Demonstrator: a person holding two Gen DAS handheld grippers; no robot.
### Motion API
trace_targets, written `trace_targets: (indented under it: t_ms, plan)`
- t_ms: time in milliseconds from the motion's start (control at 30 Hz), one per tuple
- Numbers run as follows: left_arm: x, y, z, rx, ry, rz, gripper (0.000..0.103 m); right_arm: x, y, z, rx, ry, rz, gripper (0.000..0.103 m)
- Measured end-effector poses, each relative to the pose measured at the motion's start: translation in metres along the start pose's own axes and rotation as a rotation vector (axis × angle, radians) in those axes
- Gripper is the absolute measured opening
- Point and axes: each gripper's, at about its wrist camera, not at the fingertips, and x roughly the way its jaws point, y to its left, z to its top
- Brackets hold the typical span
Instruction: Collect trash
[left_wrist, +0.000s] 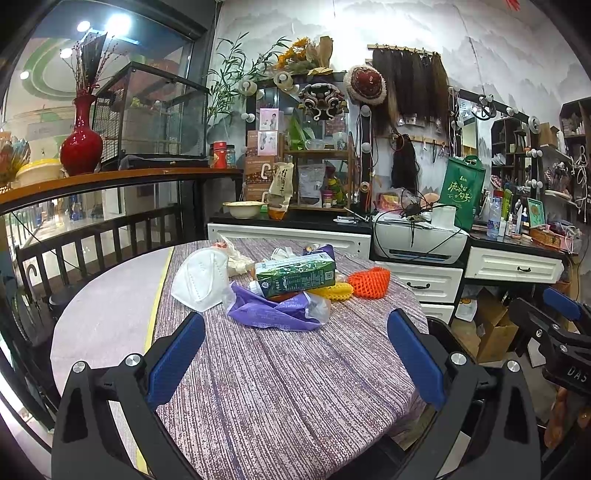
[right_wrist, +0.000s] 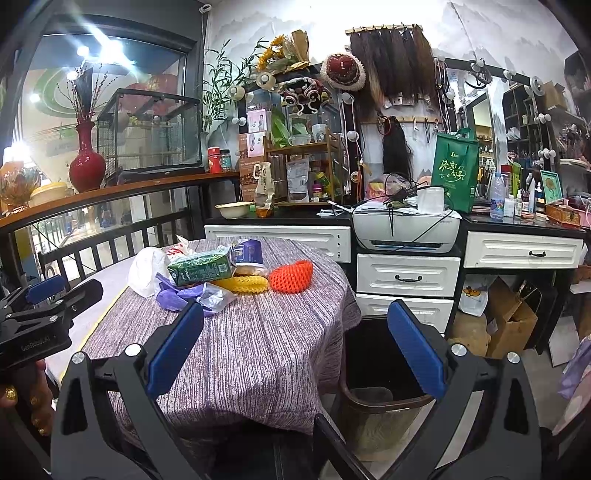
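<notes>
The trash lies in one heap at the far middle of the round surface, which is draped in a purple-and-white streaked cloth. A white mask sits at the left of the heap, folded and domed. Beside it a green carton lies on its side, resting on a crumpled purple bag with a clear plastic end. To the right of the carton a yellow foam net lies flat, touching an orange foam net that stands open like a cup. Behind the carton are a white wrapper and a tub with a purple label.

The left gripper hovers over the near part of the cloth, its blue fingers wide apart and empty. The right gripper hangs near the edge of the surface, fingers likewise spread with nothing between them. Below it, beside the surface, stands a dark bin.
</notes>
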Motion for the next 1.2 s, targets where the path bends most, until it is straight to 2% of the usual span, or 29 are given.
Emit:
trace_targets:
  t_ms: [700,933,1033,1200]
  plan:
    - [0.003,-0.001,-0.009,0.000,0.009,-0.001,0.098,0.003,0.000,-0.001,-0.003,0.013,-0.002,0.098]
    - [0.009,-0.001,-0.017,0.000,0.039,0.002,0.098,0.012,0.002,-0.006,-0.017,0.050,0.000,0.098]
    - [0.012,0.003,-0.016,0.004,0.054,0.013,0.098,0.020,0.003,-0.009,-0.007,0.090,0.011,0.098]
    - [0.036,0.017,-0.018,-0.008,0.166,0.008,0.098,0.052,0.013,-0.017,-0.032,0.261,0.097,0.098]
